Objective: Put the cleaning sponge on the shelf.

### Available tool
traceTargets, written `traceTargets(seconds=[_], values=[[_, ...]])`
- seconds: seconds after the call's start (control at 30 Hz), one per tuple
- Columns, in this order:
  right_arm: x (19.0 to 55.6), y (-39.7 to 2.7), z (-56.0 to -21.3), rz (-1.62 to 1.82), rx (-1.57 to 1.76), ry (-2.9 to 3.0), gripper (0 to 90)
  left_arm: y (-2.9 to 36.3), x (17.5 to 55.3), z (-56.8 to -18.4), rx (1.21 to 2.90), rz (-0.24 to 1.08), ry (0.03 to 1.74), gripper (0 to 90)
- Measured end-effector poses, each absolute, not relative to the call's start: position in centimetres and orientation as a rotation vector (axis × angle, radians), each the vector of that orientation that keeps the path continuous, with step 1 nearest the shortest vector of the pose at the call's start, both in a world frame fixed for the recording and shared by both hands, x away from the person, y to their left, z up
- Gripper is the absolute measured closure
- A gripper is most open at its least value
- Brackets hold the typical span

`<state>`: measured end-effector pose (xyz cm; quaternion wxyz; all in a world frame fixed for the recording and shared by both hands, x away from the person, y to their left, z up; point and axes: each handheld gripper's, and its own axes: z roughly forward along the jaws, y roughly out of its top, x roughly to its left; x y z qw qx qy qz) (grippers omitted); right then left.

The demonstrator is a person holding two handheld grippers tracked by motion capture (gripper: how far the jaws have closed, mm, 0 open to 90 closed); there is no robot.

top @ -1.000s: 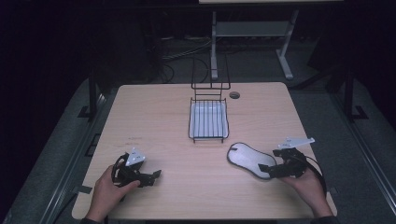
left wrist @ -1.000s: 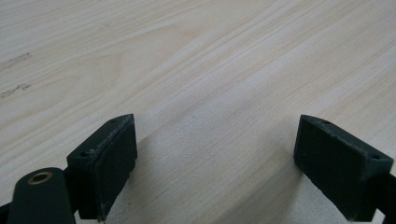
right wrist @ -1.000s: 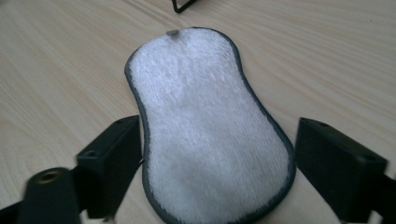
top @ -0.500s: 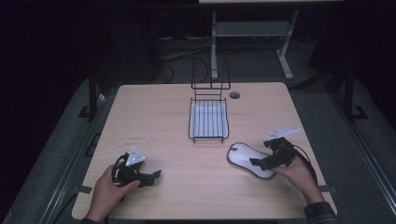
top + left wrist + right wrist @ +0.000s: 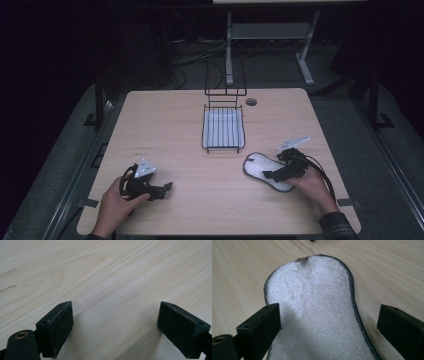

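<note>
While the white insole lies flat on the table, just in front of the wire rack, the right gripper straddles its heel, jaws spread, likely lining up a pinch. Off at the near left, the left gripper rests idle, jaws apart and empty.

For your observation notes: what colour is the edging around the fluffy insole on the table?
Dark grey edging around a white insole, clearest in the right gripper view.

A dim lab: bare wooden table, cables on floor.
</note>
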<state>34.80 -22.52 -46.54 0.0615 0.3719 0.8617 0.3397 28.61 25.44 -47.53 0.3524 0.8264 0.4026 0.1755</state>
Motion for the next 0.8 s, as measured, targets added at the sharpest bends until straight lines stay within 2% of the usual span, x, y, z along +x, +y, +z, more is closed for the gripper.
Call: traceTargets(seconds=[0.43, 0.47, 0.8], values=[[34.75, -22.3, -46.93, 1.002, 1.105, 2.638, 6.4, 25.43, 28.61, -47.55, 2.136, 0.455, 1.041, 12.6], [34.66, -22.23, -46.83, 0.994, 1.086, 2.643, 10.7, 25.43, 28.61, -47.56, 2.136, 0.456, 1.04, 12.6], [34.42, -22.17, -46.59, 1.002, 1.055, 2.664, 19.7, 25.43, 28.61, -47.56, 2.135, 0.456, 1.04, 12.6]])
